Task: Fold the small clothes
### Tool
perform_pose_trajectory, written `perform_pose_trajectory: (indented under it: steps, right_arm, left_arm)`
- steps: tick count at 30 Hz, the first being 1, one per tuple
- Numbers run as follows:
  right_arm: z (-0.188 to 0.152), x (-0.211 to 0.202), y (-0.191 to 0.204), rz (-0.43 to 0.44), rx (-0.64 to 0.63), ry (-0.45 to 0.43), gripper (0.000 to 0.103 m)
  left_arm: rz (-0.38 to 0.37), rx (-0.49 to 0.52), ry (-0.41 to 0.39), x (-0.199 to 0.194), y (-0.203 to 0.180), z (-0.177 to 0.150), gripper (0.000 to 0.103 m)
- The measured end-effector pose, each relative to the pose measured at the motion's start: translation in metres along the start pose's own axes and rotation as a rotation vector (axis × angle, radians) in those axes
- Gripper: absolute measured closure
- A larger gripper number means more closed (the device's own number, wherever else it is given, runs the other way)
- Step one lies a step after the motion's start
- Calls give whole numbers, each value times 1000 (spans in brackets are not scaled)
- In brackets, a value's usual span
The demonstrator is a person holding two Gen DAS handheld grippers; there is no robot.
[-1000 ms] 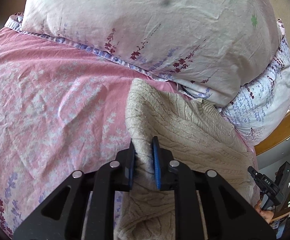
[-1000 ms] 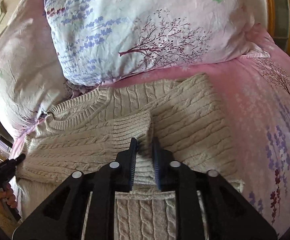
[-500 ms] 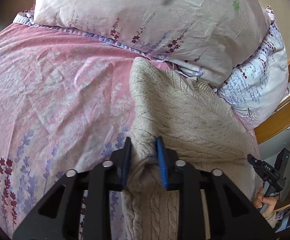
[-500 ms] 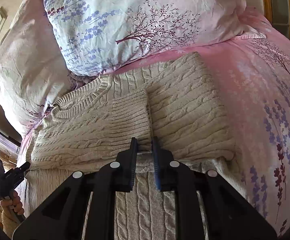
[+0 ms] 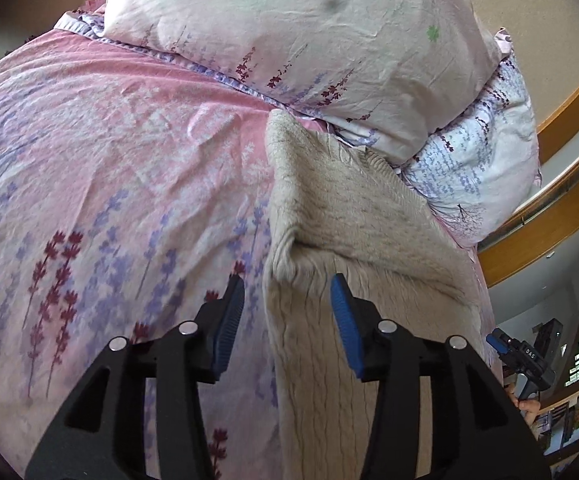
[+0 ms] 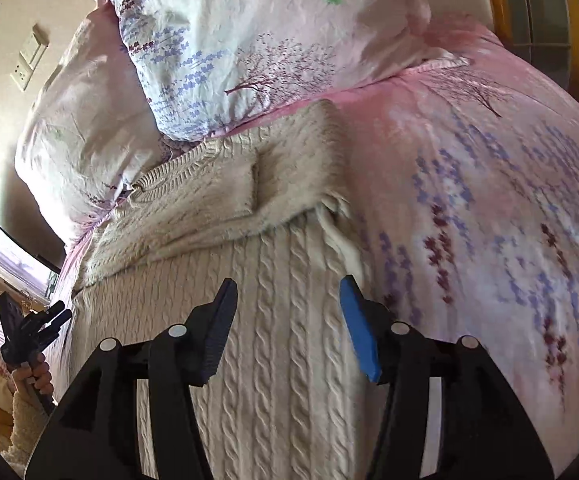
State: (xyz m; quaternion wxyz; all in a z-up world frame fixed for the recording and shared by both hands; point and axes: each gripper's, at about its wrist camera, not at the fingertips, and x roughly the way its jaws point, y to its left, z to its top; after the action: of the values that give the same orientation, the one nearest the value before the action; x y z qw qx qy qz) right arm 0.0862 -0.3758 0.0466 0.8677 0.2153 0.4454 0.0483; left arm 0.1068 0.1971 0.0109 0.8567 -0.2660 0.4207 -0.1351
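Note:
A cream cable-knit sweater [image 5: 353,224] lies on the pink floral bedsheet [image 5: 109,184], its sleeves folded across the chest. My left gripper [image 5: 287,292] is open and empty, just above the sweater's left edge, below the folded sleeve. In the right wrist view the sweater [image 6: 273,320] fills the middle, with its collar toward the pillows. My right gripper [image 6: 287,296] is open and empty over the sweater's lower body, near its right edge. Each gripper shows small in the other's view: the right one [image 5: 523,354], the left one [image 6: 29,326].
Two floral pillows [image 5: 309,40] [image 6: 241,48] are stacked against the head of the bed, touching the sweater's collar end. A wooden bed frame [image 5: 561,120] curves at the right. A wall switch and socket [image 6: 29,60] sit on the wall at the left.
Both grippers have opened and let go of the sweater's folded sleeves, then pulled back toward the hem. The sleeves now rest folded across the chest.

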Motion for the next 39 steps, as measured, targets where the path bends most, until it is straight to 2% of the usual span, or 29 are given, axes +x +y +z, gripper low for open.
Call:
perform_pose_trajectory:
  steps: [4, 7, 13, 15, 19, 24, 29, 33, 39]
  right_arm:
    - [-31, -20, -27, 31, 48, 64, 48]
    - [-50, -28, -34, 88, 74, 94, 49]
    - [-93, -47, -34, 228, 94, 128, 60]
    - [-105, -50, -36, 301, 119, 143, 72]
    - [-128, -51, -29, 407, 132, 182, 82]
    - [-132, -48, -18, 422, 107, 189, 88]
    - [-131, -54, -10, 401, 69, 135, 95]
    - [-124, -67, -2, 401, 25, 48, 96]
    - [-111, -94, 5, 483, -18, -89, 97]
  left_arm:
    - [-46, -21, 36, -20, 7, -29, 56]
    - [-78, -51, 65, -26, 9, -51, 56]
    - [-144, -32, 98, -40, -3, -89, 58]
    - [-181, -37, 126, -44, -7, -104, 60]
    - [-234, -38, 203, -52, -22, -133, 70]
    - [-267, -61, 235, -49, -30, -146, 80]
    - [-255, -60, 224, -48, -32, -142, 95]
    - [-241, -20, 168, -59, -34, -135, 96]
    - [-298, 33, 38, -90, -42, -118, 97]
